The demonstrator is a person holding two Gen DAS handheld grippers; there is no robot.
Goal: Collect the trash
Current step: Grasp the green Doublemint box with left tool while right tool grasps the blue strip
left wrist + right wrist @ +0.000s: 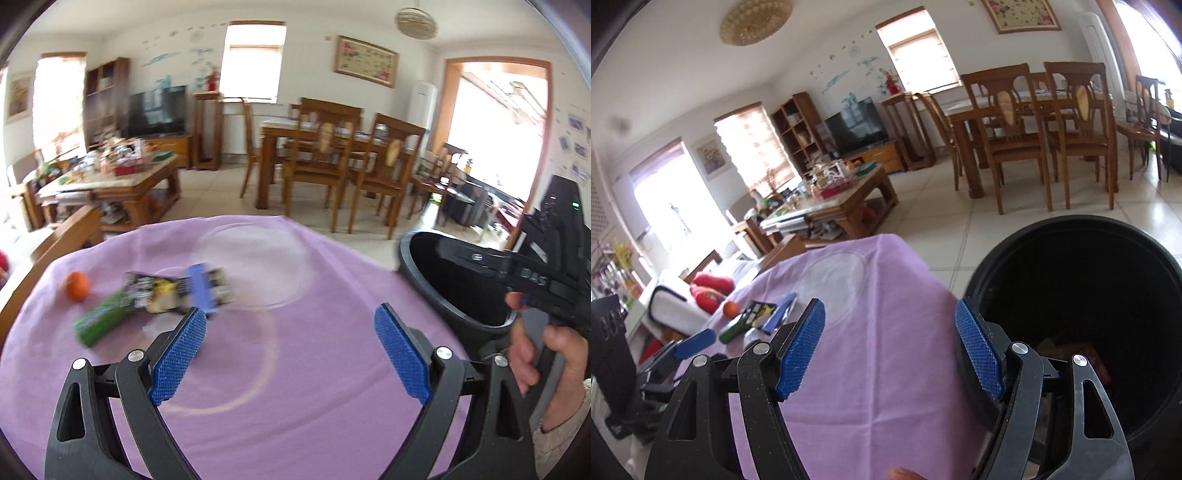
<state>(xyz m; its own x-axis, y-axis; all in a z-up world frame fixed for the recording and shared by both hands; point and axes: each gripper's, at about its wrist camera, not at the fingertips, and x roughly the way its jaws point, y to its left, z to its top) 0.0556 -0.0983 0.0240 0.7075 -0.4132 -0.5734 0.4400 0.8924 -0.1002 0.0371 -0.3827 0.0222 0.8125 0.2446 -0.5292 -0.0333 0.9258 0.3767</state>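
A table under a purple cloth (295, 369) fills the lower part of both views, its far edge falling away to open tiled floor (960, 229) that runs clear to a dining table (280, 127) with at least three wooden chairs. Most of the cloth is bare; the right half has nothing on it up to its right edge. One black trash bin (1071, 295) stands just off that right edge, mouth open, with some wrappers lying dimly in its bottom. Four items sit clustered near the cloth's far left: one green packet (101, 321), one black-and-yellow wrapper (159, 293), one blue piece (201, 290) that is too blurred to name, and one orange fruit (77, 286) just left of them. The left gripper (290, 350) hangs over the cloth with jaws spread wide and nothing between them. The right gripper (890, 349) straddles the cloth's edge and the bin's rim, jaws wide and empty, a hand (550, 354) on its handle.
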